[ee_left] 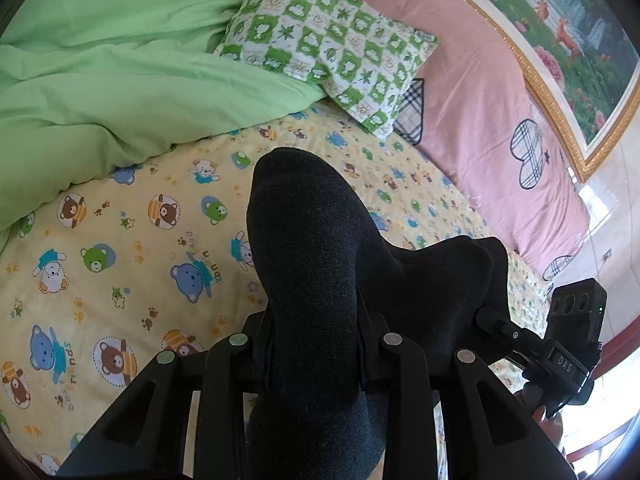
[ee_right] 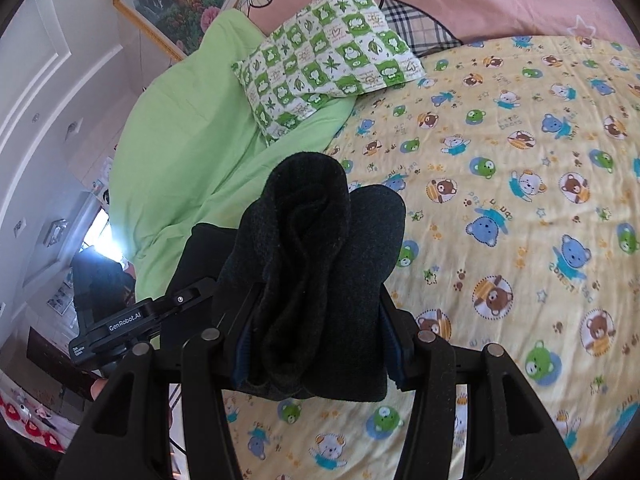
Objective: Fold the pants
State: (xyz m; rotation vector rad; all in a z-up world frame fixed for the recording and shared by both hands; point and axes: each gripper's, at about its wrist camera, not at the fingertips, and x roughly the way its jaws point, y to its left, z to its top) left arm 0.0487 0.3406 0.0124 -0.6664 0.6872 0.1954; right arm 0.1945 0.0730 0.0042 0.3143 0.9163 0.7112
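1. Yellow bear-print sheet on the bed point(ee_right: 520, 160) fills the right of the right wrist view.
2. Green duvet point(ee_left: 100, 80) bunches at upper left, checked pillow point(ee_left: 332, 44) resting on it.
3. Dark pants point(ee_left: 312, 260) hang mid-frame, lifted between both grippers.
4. Left hand-held gripper point(ee_left: 316, 360) clamps bunched fabric.
5. Right hand-held gripper point(ee_right: 316, 344) pinches a thick fold too.

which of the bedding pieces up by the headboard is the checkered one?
The small pillow: green-and-white checks with leaf prints, lying partly on the plain green duvet. The pink sheet behind it only has scattered plaid hearts.
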